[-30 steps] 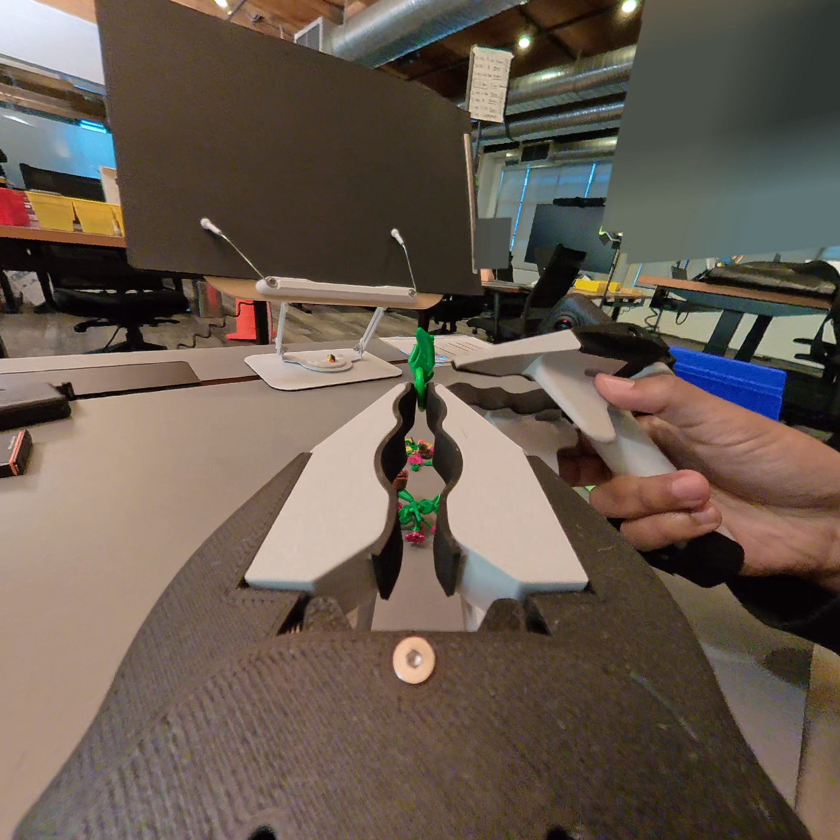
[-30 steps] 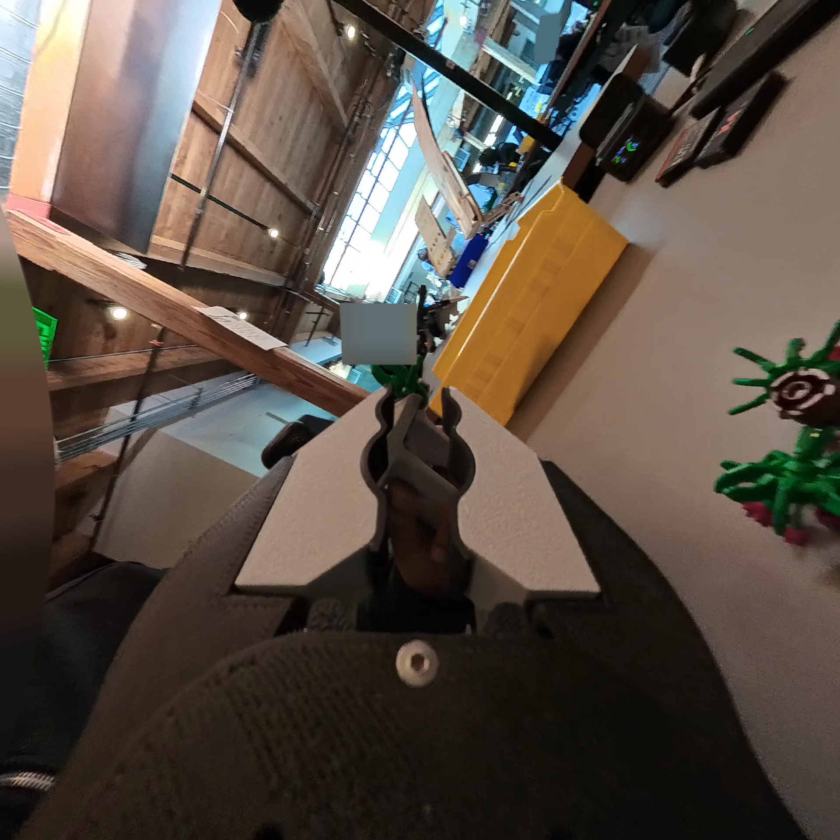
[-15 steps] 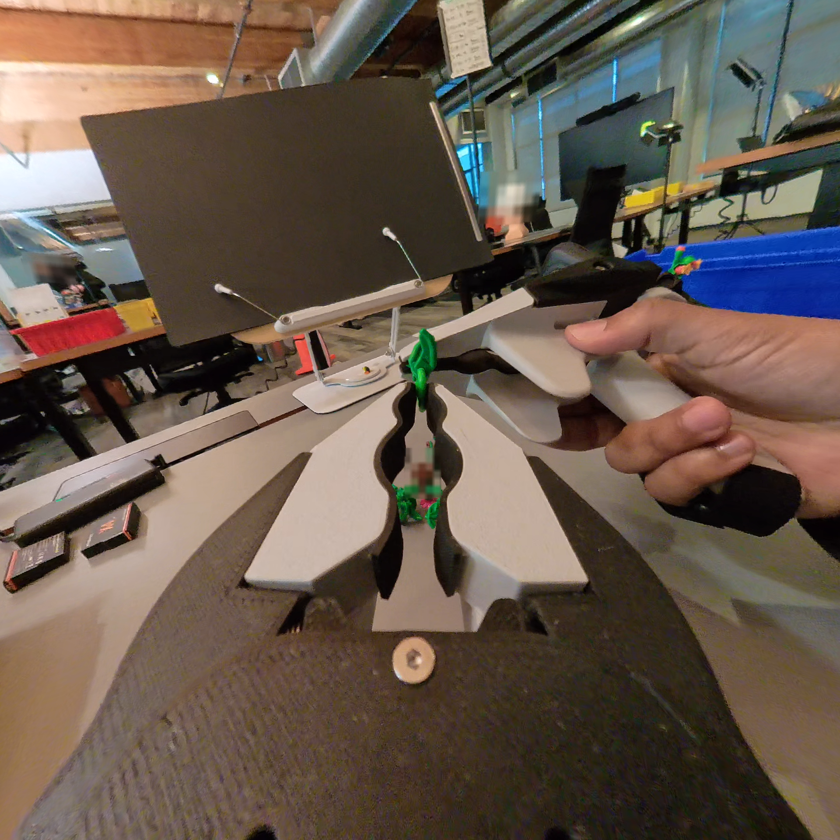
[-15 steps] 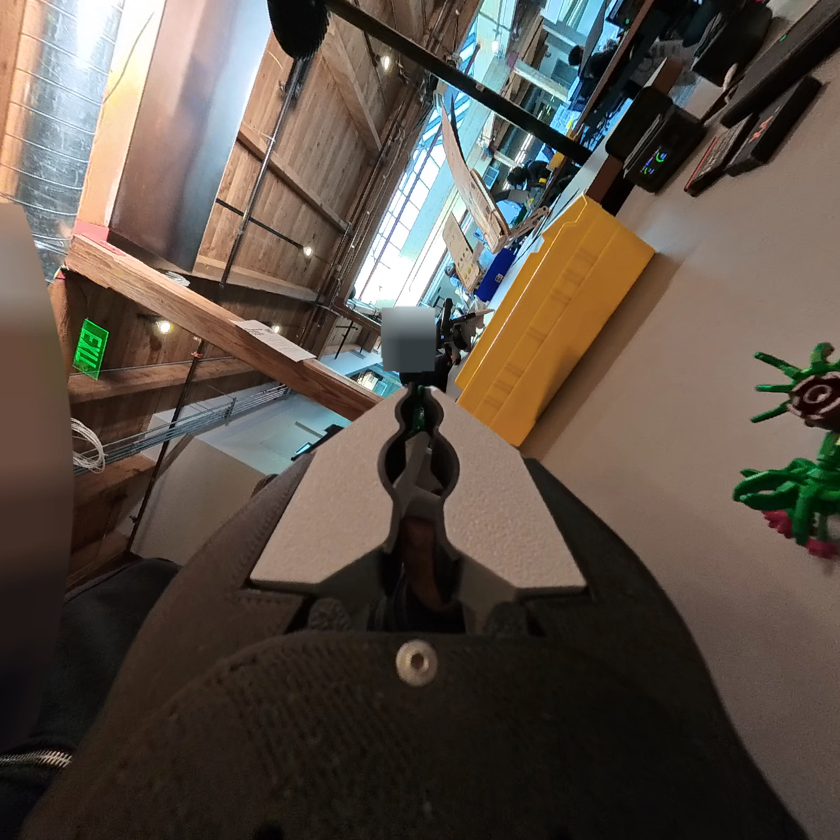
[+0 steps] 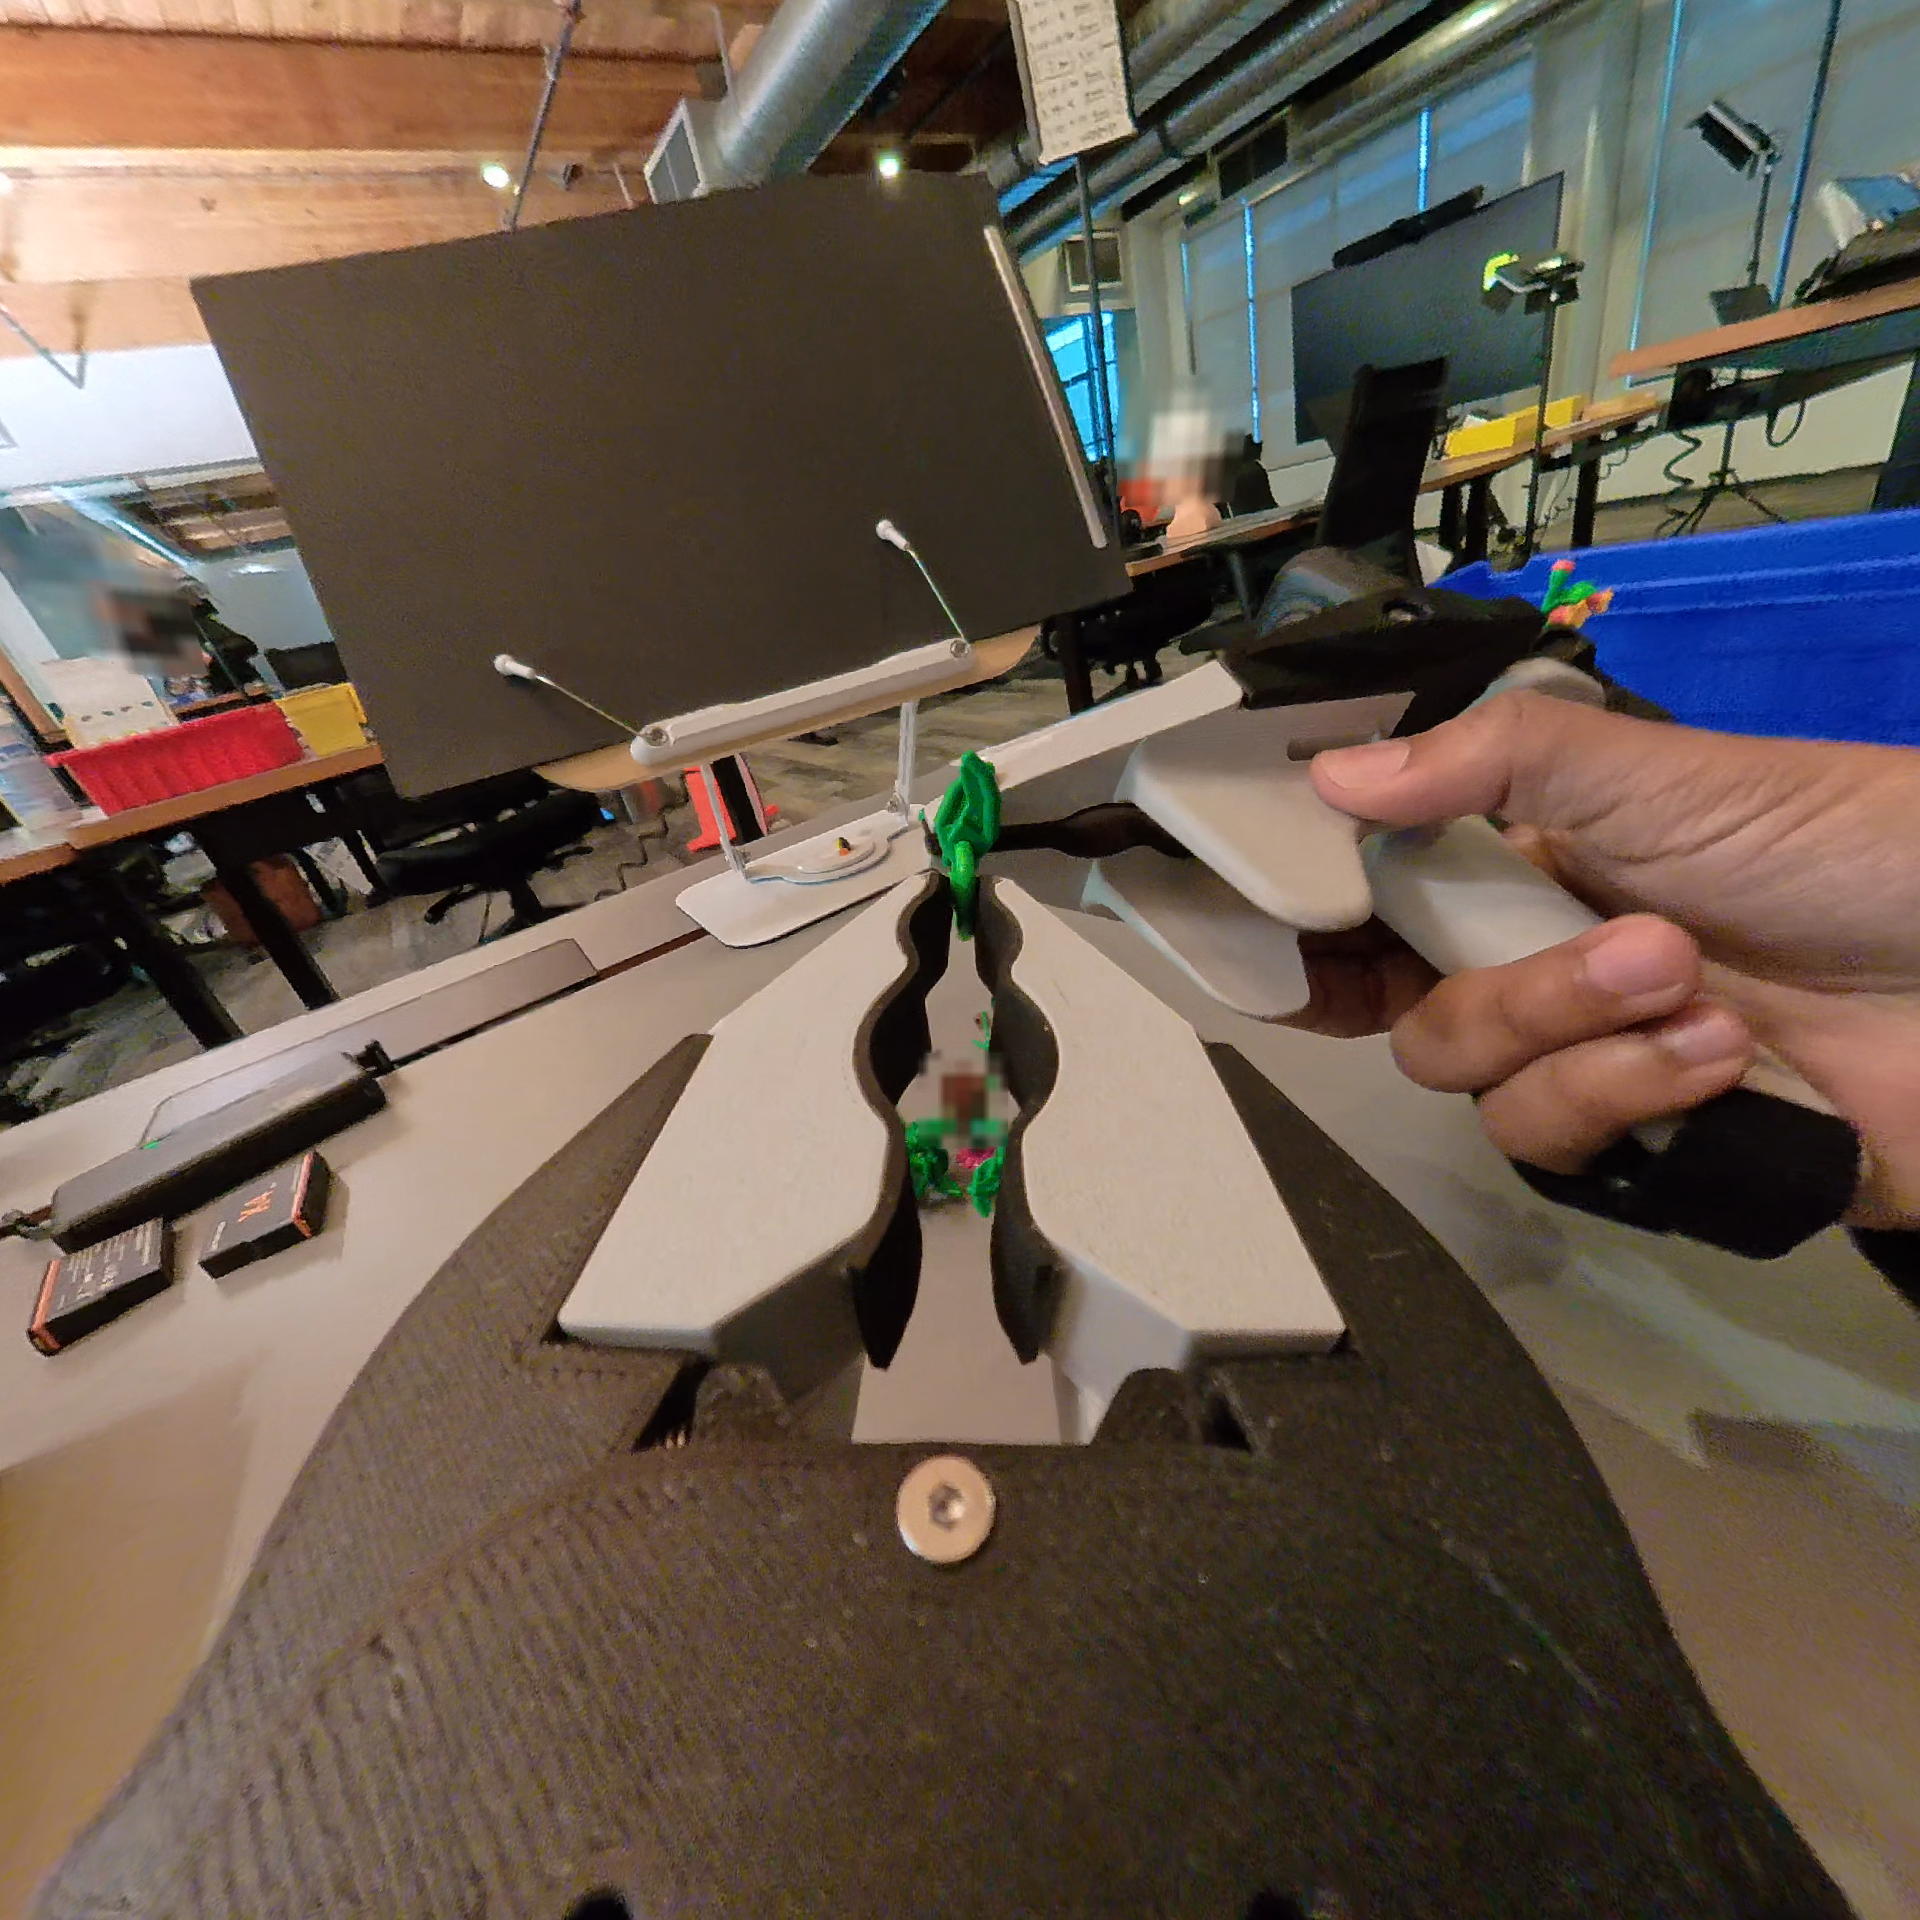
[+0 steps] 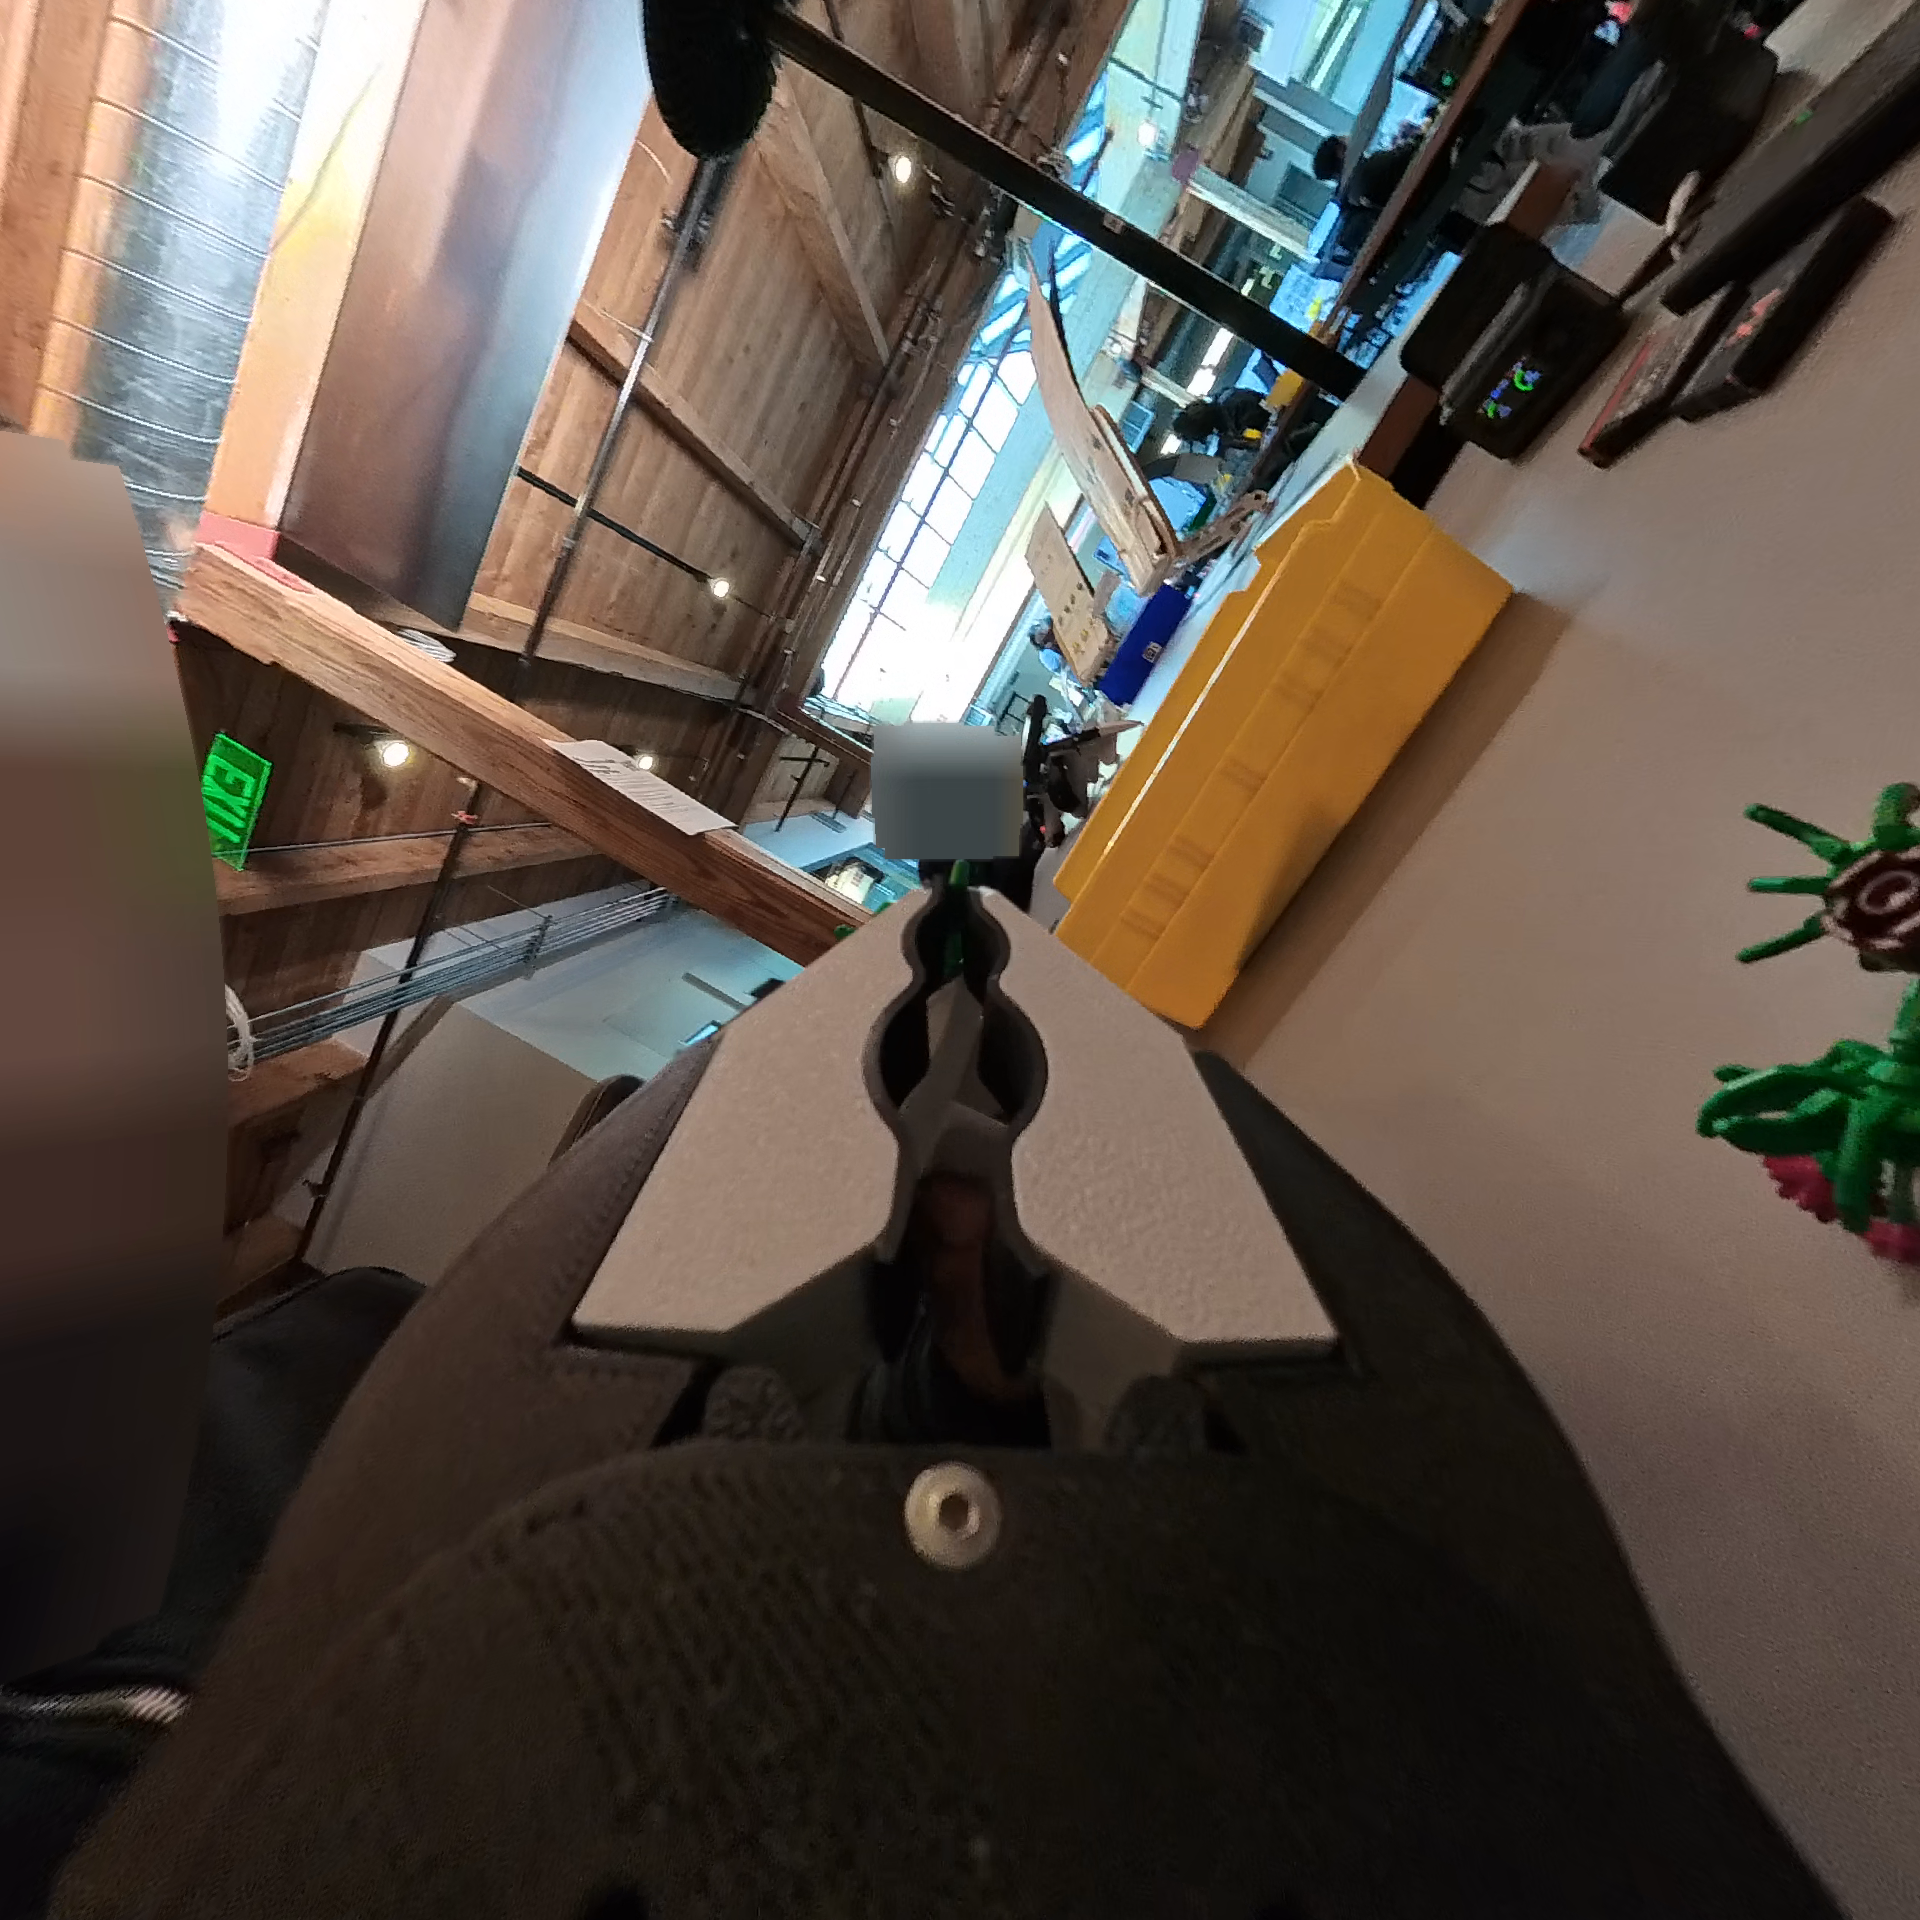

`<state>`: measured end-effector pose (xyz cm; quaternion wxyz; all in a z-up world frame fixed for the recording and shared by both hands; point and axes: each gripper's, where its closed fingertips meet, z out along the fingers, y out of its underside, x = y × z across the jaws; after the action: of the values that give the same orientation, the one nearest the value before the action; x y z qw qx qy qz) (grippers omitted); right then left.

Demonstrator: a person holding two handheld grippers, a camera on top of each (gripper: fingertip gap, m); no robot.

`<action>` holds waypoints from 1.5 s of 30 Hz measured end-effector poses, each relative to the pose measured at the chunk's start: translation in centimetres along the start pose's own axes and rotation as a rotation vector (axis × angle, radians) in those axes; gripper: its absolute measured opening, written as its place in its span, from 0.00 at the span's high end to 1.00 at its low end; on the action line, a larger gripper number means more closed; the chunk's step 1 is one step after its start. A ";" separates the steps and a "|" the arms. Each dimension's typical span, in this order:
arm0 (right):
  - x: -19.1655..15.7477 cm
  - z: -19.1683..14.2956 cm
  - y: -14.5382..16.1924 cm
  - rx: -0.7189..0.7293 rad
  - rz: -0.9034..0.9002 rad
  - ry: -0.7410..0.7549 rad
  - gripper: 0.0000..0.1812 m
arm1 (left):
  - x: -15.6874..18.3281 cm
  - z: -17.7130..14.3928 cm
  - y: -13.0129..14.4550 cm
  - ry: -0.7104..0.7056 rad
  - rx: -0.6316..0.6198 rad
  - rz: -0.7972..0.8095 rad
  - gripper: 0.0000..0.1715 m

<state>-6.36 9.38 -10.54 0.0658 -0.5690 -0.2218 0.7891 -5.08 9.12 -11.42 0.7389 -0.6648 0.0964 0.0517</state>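
My left gripper [image 5: 964, 899] is shut on a small green plastic plant piece [image 5: 968, 821] that sticks up from its fingertips above the grey table. My right gripper [image 5: 1013, 831], held by a hand [image 5: 1621, 894], comes in from the right and meets the same piece. In the right wrist view, rolled sideways, the right gripper [image 6: 956, 920] is shut on the thin green stem [image 6: 953, 881]. More green and pink toy flowers [image 5: 951, 1169] lie on the table below the left fingers. They also show at the right of the right wrist view [image 6: 1860, 1101].
A black board on a white stand [image 5: 644, 488] is straight ahead. A blue bin [image 5: 1766, 623] is to the right. Flat black devices and two small black packs [image 5: 104, 1288] lie at the left. A yellow bin [image 6: 1278, 748] stands on the table in the right wrist view. Both grippers' tips are close together, under 4 cm apart.
The right gripper's fingers have closed from apart onto the green stem. Both grippers have tilted and shifted together, so the background has swung; the left gripper has kept its hold.
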 end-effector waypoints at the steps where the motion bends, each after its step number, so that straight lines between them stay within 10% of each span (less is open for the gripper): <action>1: -0.3 -0.1 -0.3 0.005 -0.004 -0.019 1.00 | 0.1 0.1 -0.3 0.007 -0.007 -0.024 1.00; 19: -0.3 3.6 -2.0 0.079 -0.032 -0.041 1.00 | -3.6 0.1 -0.8 -0.092 0.004 -0.141 0.99; 23: -1.6 -5.6 -13.5 0.518 -0.054 -0.092 1.00 | -1.0 -1.3 -1.4 -0.049 0.038 -0.083 1.00; 28: -2.5 -4.6 -11.6 0.181 -0.487 0.322 1.00 | -0.1 -0.1 -0.6 0.015 0.027 -0.120 1.00; 34: 10.2 -8.4 -9.6 -0.338 -0.507 0.917 1.00 | -0.4 0.5 1.5 0.049 -0.034 -0.261 1.00; 45: 17.9 -11.7 -8.5 -0.587 -0.474 1.266 1.00 | -1.2 0.9 4.0 0.075 -0.084 -0.349 1.00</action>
<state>-2.98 26.58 -25.46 0.1953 -0.8466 -0.4603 0.1823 -7.01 10.48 -14.94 0.7040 -0.7033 0.0050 -0.0980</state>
